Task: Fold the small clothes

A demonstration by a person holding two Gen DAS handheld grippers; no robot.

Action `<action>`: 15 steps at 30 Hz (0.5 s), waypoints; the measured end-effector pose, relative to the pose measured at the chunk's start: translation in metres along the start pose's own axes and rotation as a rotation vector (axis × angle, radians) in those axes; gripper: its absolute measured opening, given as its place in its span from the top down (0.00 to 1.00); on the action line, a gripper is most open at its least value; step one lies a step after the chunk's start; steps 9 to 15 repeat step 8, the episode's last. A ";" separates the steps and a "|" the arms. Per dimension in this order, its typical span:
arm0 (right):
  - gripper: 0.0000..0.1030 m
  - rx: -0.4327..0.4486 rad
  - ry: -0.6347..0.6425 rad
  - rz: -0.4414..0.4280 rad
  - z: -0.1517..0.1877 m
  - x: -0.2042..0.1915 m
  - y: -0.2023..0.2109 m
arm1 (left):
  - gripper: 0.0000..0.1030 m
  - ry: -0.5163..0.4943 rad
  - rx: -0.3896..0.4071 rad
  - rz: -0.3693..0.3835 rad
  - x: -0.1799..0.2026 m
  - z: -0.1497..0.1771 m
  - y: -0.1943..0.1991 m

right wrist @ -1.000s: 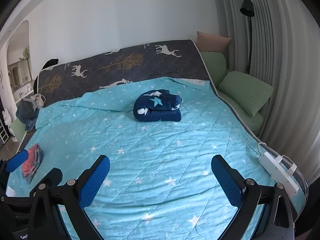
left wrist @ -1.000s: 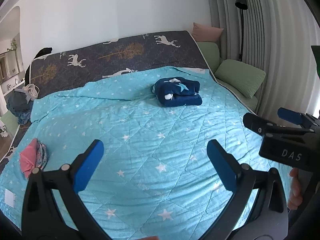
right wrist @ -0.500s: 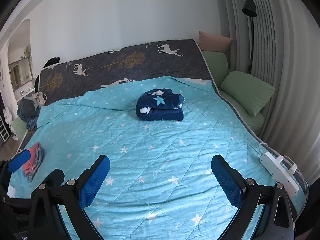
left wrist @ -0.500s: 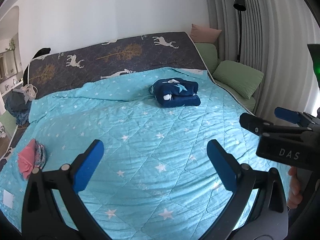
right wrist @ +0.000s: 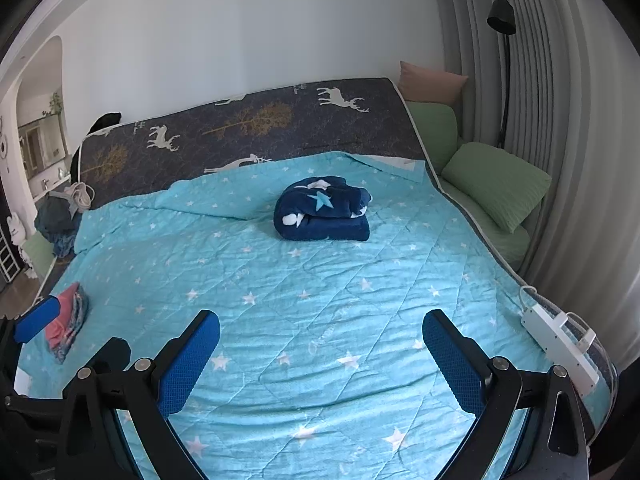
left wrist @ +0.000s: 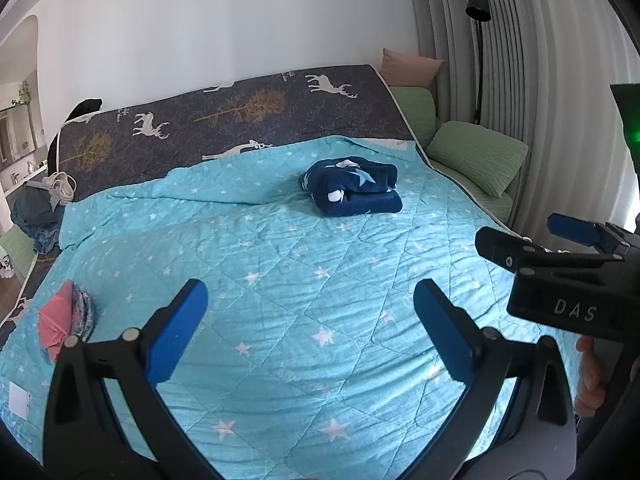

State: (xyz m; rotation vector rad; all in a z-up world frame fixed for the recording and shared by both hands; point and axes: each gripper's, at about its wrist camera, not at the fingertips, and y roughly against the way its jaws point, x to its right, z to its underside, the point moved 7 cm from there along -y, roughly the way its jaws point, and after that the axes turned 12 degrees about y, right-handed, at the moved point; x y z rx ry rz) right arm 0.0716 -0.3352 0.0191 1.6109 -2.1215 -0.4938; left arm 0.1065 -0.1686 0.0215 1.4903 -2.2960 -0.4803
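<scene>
A small stack of folded clothes, pink on top with a patterned piece beside it, lies at the left edge of the turquoise star quilt; the right wrist view shows the same stack. My left gripper hovers open above the quilt's near part, nothing between its blue pads. My right gripper is open too, over the quilt's front. From the left wrist view the right gripper appears at the right, held by a hand. A folded navy star blanket sits mid-bed.
A dark headboard cover with deer backs the bed. Green pillows and a pink cushion lie at the right by the curtain and a floor lamp. A white power strip rests on the right bed edge. Clothes pile at far left.
Both views have shifted slightly: the bed appears a little lower and nearer in frame. Both grippers stay open and nothing on the bed has moved.
</scene>
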 end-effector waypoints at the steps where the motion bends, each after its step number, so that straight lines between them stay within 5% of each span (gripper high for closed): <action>1: 0.00 0.001 0.000 0.000 0.000 0.000 0.000 | 0.01 -0.002 0.003 -0.002 0.000 0.000 0.000; 15: 0.00 0.002 0.007 -0.007 -0.001 0.000 -0.002 | 0.01 -0.006 0.003 -0.005 0.000 0.000 0.000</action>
